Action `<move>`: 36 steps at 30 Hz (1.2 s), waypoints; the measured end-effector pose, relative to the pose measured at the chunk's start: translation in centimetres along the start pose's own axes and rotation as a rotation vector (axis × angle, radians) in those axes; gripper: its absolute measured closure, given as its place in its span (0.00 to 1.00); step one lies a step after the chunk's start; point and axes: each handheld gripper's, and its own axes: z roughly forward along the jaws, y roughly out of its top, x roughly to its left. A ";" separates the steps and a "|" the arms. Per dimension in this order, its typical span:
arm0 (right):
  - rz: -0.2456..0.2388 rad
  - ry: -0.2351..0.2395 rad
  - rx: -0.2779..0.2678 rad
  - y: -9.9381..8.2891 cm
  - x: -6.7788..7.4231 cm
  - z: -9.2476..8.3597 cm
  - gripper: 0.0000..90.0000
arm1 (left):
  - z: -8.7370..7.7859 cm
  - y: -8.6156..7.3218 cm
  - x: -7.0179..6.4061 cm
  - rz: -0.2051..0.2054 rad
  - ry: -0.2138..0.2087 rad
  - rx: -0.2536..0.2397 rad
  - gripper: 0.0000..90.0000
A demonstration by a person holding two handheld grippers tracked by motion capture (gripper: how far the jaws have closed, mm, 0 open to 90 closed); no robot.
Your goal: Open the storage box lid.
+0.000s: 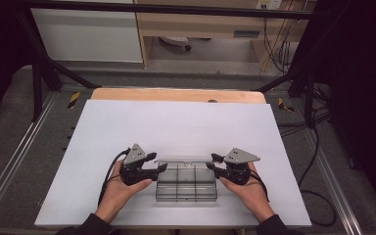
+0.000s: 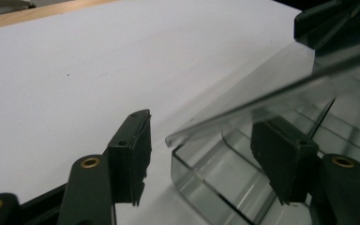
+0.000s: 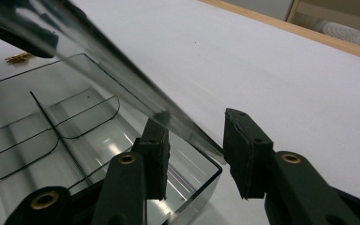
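So the white table top (image 1: 176,127) is basically bare except for a clear plastic compartment box (image 1: 186,188) sitting near the person's edge, right between the two hands. Its lid (image 1: 183,161) is tilted up at an angle, hinged along the far side as best I can tell, so I'd say this is mid-swing: neither fully open nor shut, and I can't tell which way it's headed. The compartments look empty.

Left gripper (image 2: 197,154) is at the box's left end with its jaws spread fairly wide, straddling the corner of the lid. One jaw sits outside the box, the other inside over a compartment. It isn't clamping anything; whether a pad brushes the lid edge I can't say.

Right gripper (image 3: 194,145) mirrors that at the right end: jaws moderately apart, the lid's edge running between them, not pinched.
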 end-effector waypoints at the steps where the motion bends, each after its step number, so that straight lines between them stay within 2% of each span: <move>1: 0.000 0.000 0.000 0.0 0.0 0.0 0.69 | 0.2 0.0 0.0 -0.003 -0.005 -0.004 0.44; 5: 0.000 0.003 0.001 0.1 -0.1 0.0 0.69 | 0.7 0.0 0.0 -0.014 -0.014 -0.012 0.46; 14: -0.009 0.001 0.009 0.6 -0.2 0.3 0.71 | 1.0 0.3 0.5 -0.051 -0.049 -0.024 0.59; 22: -0.002 0.008 0.009 0.9 -0.4 0.5 0.72 | 1.1 0.5 0.8 -0.073 -0.048 -0.029 0.62; 31: 0.005 0.010 0.004 1.1 -0.7 0.6 0.73 | 1.2 0.6 0.8 -0.068 -0.030 -0.025 0.66; 36: 0.009 0.008 0.003 1.2 -0.9 0.8 0.74 | 1.2 0.7 0.9 -0.080 -0.022 -0.024 0.68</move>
